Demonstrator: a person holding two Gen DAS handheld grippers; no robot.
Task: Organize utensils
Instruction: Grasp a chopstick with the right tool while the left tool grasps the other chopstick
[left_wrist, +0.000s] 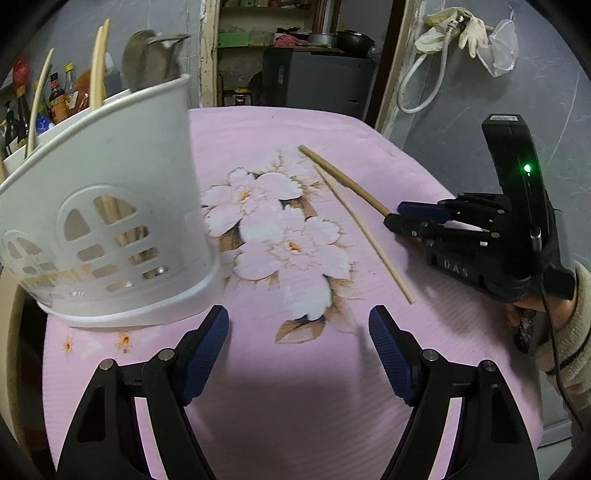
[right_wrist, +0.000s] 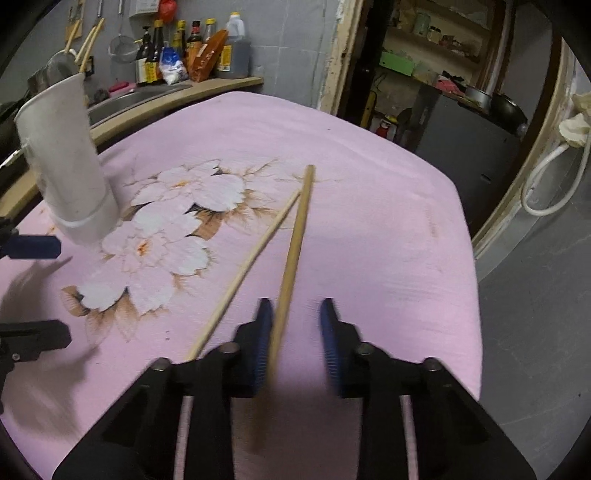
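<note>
My left tool (left_wrist: 298, 317) points down at the counter (left_wrist: 295, 387) in the foreground. Its two blue pads are spread wide, with only pink cloth between them.

At far left stands one white plastic holder (left_wrist: 110, 177). It is tall, with arched cut-outs low in its wall, and sits on a white base. Pale chopsticks and the grey bowls of metal spoons (left_wrist: 147, 62) stick up out of its top; more sticks show through the cut-outs.

The cloth covering the counter has a cluster of white flowers printed in the middle.

Right of the flowers, two loose wooden chopsticks lie on the cloth, close together and spreading slightly apart. One is a thicker chopstick (left_wrist: 343, 177), the other a thinner chopstick (left_wrist: 365, 236).

At right, my right tool (right_wrist: 295, 308) is tilted down towards the counter, held in a hand (left_wrist: 535, 306) with a knitted sleeve. The near end of the thicker chopstick runs between its blue pads and touches the left-hand pad. My own camera, blurred, shows a gap at the other pad, while from the left the fingers look almost together, so I cannot tell whether the chopstick is pinched. The thinner chopstick lies outside the fingers, just beside them.
</note>
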